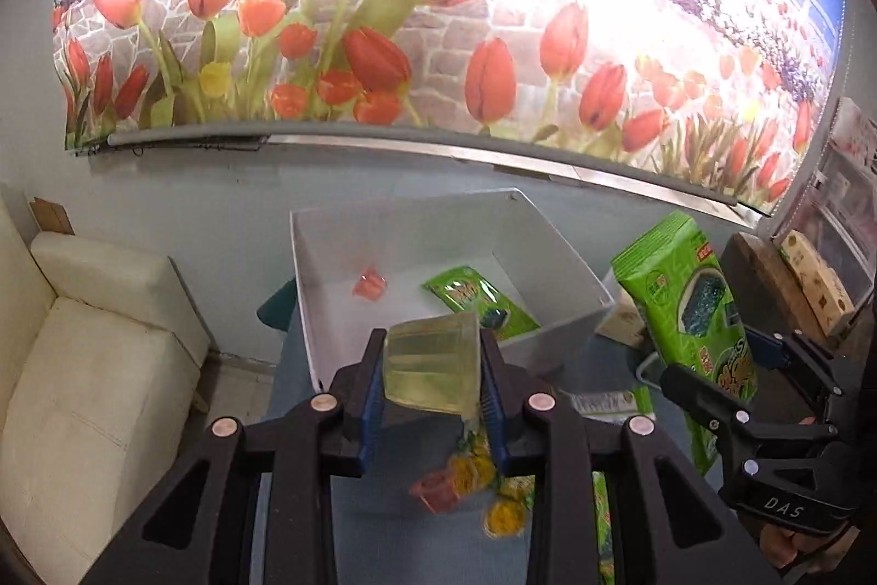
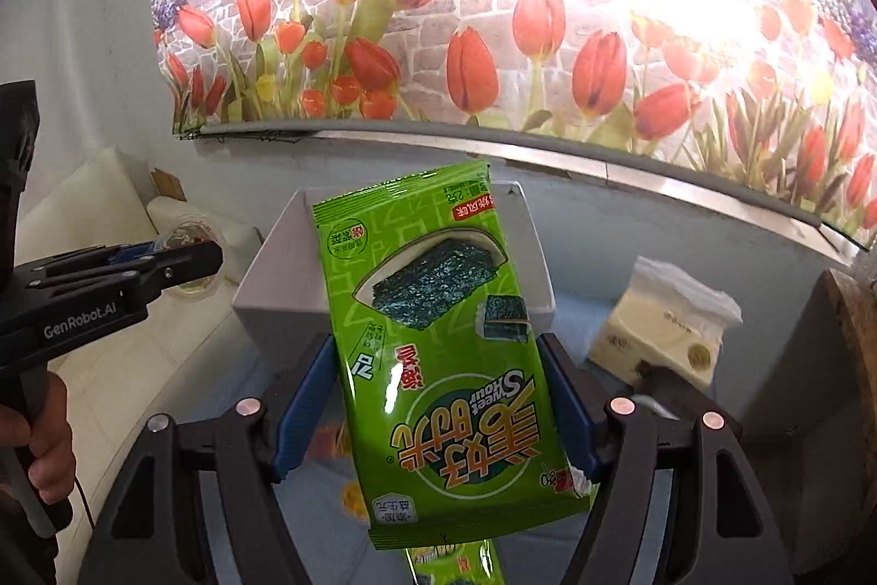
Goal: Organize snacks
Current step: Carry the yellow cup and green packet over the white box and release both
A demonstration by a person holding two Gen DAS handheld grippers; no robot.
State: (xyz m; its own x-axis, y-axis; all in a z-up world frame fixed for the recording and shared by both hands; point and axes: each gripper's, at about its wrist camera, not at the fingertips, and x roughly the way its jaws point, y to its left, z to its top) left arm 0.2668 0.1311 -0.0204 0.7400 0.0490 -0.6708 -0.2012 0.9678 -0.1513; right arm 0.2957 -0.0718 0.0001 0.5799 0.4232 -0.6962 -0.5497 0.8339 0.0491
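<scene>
- Your left gripper [image 1: 433,385] has its blue ribbed pads clamped on a translucent yellow-green jelly cup [image 1: 433,360], a tapered plastic tub tipped on its side between the jaws.
- Your right gripper [image 2: 438,398] is clamped on a glossy green seaweed snack packet [image 2: 438,338], a flat crinkle-edged foil pouch standing upside down, its sealed end rising well past the jaw tips.
- Ahead of both jaws sits a white box [image 1: 312,267], open-topped and smooth-walled; inside lie a small red jelly cup [image 1: 370,283] and a second green packet [image 1: 482,302], flat on the floor.
- Below your left jaws, on the blue-grey tabletop [image 1: 307,365], a loose heap of yellow wrapped sweets [image 1: 493,492] lies touching another red jelly cup [image 1: 436,492].
- To the right of your right jaws, a soft cream tissue pack [image 2: 666,327] rests near the box.
- A tulip-print blind [image 2: 493,9] hangs behind; a cream sofa [image 1: 82,365] stands left.
</scene>
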